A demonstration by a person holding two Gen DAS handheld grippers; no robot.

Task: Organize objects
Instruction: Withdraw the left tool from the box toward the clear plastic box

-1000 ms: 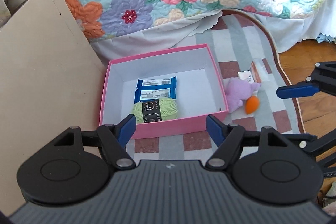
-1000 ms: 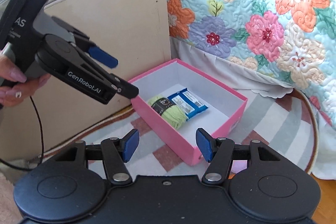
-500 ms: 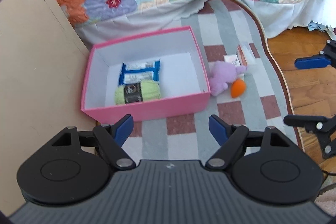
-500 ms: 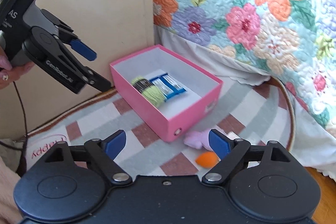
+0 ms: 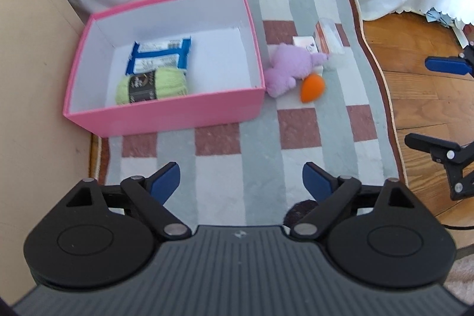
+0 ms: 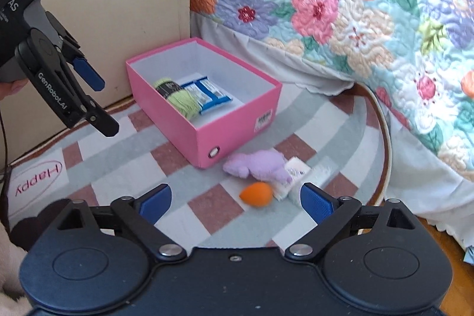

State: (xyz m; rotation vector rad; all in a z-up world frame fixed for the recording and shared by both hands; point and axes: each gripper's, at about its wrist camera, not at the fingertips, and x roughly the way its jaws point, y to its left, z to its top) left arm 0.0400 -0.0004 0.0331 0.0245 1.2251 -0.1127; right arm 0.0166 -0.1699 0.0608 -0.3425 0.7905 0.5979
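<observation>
Pink box [image 5: 166,111] on checked rug [image 5: 260,156]: green yarn skein [image 5: 151,85], blue packet [image 5: 160,52]. Beside it: purple plush toy [image 5: 287,70], orange sponge [image 5: 311,83]. Left hand-held gripper [image 5: 238,179] and right hand-held gripper [image 6: 235,199]: jaws just opened, apart, empty.

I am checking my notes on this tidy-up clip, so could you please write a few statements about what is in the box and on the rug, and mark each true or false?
1. The green yarn skein lies inside the pink box. True.
2. The purple plush toy is in the box too. False: it lies on the rug, just outside the box.
3. The orange egg-shaped sponge lies on the rug beside the plush toy. True.
4. The right gripper is clamped on the sponge. False: its jaws stand wide open and hold nothing.
5. The blue packet sits on the rug. False: it lies in the box, next to the yarn.
</observation>
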